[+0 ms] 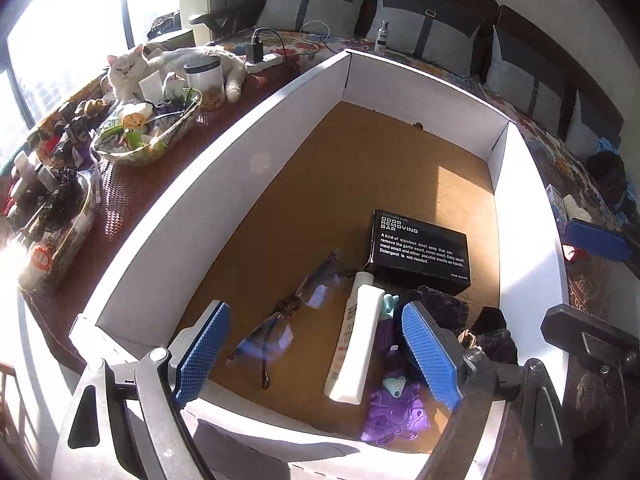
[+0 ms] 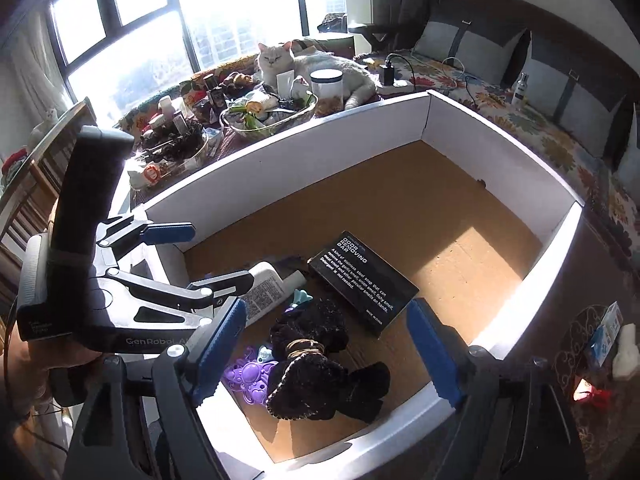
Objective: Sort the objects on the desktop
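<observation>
A: Jaws first. How did both sets stand?

B: Left gripper had its blue pads spread wide with nothing pressed between them, and the right gripper was likewise parted and empty. Both pointed down into the white-walled cardboard box.

A: What lay nearest the left jaws?

B: Between its pads, low in the gap, sat the white tube, lying lengthwise. Just beside it toward the left pad lay the eyeglasses, arms folded loosely. Against the right pad sat the purple toy.

A: And for the right?

B: Straight between its pads lay the dark plush toy, with a band round its middle.

A: Handling?

B: Glasses I judged fragile and thin; take them at the bridge, never the lenses. Tube looked light and fairly stiff, possibly slick, so grip across its middle. Plush seemed soft and would squash; the banded waist looked the surest hold.

A: Farther out?

B: Beyond both pairs of pads rested the black box marked "odor removing bar", rigid, flat, best pinched across its short edges. Past the far wall, a white cat lay well apart.
</observation>
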Tool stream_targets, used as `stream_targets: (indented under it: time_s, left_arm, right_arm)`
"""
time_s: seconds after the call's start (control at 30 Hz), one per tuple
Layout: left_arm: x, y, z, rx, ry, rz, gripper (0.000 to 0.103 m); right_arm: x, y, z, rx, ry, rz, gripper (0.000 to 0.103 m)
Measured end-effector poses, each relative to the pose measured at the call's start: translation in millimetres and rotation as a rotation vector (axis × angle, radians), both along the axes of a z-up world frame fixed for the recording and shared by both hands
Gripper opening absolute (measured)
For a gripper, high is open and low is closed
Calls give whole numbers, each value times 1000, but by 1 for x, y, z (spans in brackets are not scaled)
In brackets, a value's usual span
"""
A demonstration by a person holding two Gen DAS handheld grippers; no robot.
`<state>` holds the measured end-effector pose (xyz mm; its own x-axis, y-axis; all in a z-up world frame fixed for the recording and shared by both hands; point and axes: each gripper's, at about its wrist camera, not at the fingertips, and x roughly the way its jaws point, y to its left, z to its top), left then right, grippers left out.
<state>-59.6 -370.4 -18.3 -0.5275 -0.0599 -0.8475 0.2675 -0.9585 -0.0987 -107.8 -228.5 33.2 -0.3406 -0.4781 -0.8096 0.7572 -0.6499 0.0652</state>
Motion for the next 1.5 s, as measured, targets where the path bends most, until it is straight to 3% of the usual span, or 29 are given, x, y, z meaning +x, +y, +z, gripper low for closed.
stream_targets:
  time_s: [0.13, 0.27, 0.4, 0.53, 0.67, 0.83, 1.1, 1.33, 1.5]
  left_arm:
    - [11, 15, 13, -9, 51, 8, 88]
    - [24, 52, 38, -33, 137, -45, 88]
    - [33, 112, 65, -15, 222, -161, 88]
    - [38, 190, 79, 40, 269, -317, 88]
    - [36, 271, 57, 106, 258, -451, 101]
    - [8, 365, -11, 76, 128, -561, 101]
    - [-37, 437, -64, 10, 61, -562, 101]
    - [-61, 459, -82, -59, 43, -557, 101]
    - [-69, 465, -85, -95, 58, -564, 103]
  right_arm:
    - [3, 34, 21, -53, 86, -47, 87]
    - [6, 94, 29, -87, 204, -142, 96]
    - [8, 179, 8, -35, 299, -249, 98]
    - [4, 288, -41, 78, 276, -387, 98]
    - [4, 407, -79, 124, 176, -608, 98]
    - [12, 504, -90, 79, 125, -834, 98]
    - [19, 535, -112, 116, 115, -887, 98]
    - [27, 527, -114, 111, 136, -835, 99]
    - [21, 532, -118, 91, 89, -837, 99]
